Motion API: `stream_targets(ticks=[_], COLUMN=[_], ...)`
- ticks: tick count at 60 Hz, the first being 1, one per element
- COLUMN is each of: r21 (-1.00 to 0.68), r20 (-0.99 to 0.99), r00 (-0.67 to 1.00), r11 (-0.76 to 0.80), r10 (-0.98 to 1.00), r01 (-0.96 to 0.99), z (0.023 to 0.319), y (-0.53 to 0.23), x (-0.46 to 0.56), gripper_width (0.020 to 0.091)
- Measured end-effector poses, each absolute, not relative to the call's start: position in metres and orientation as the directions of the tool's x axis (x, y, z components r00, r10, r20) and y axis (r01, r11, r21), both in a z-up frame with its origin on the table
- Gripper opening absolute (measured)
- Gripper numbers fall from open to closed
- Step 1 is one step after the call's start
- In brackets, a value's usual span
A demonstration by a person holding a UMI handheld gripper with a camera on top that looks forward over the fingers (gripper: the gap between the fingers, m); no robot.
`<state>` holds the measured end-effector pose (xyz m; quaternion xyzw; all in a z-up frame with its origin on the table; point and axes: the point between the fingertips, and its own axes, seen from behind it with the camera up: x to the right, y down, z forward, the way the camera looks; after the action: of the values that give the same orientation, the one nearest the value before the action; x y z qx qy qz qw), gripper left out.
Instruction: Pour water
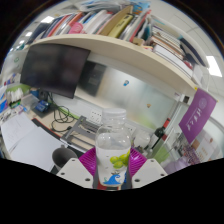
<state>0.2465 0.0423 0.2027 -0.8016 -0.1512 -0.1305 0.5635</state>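
Gripper view: at lower centre of the frame the gripper (pixel 113 172) is clamped on a clear water bottle (pixel 113 145), its pink pads (pixel 90 160) pressing either side, the bottle upright and lifted before the bookshelf (pixel 110 35) and dark monitor (pixel 55 70). No receiving vessel is visible and the bottle is untilted, so pouring appears not yet begun.

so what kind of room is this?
Likely an office: a shelf of books overhead and a dark monitor on a cluttered desk. The gripper holds a water bottle between its fingers.
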Motion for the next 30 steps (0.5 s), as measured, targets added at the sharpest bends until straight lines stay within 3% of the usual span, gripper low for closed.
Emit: stream_targets(ticks=[11,30], r21=[-0.95,-0.952], r20=[0.059,-0.024], r00=[0.998,0.999], r11=[-0.305,-0.307], r10=[0.022,0.035], r01=[0.062,-0.012], z=[0.165,0.095], y=[0.048,0.066], x=[0.262,0.264], gripper_width=[0.0388,0.0387])
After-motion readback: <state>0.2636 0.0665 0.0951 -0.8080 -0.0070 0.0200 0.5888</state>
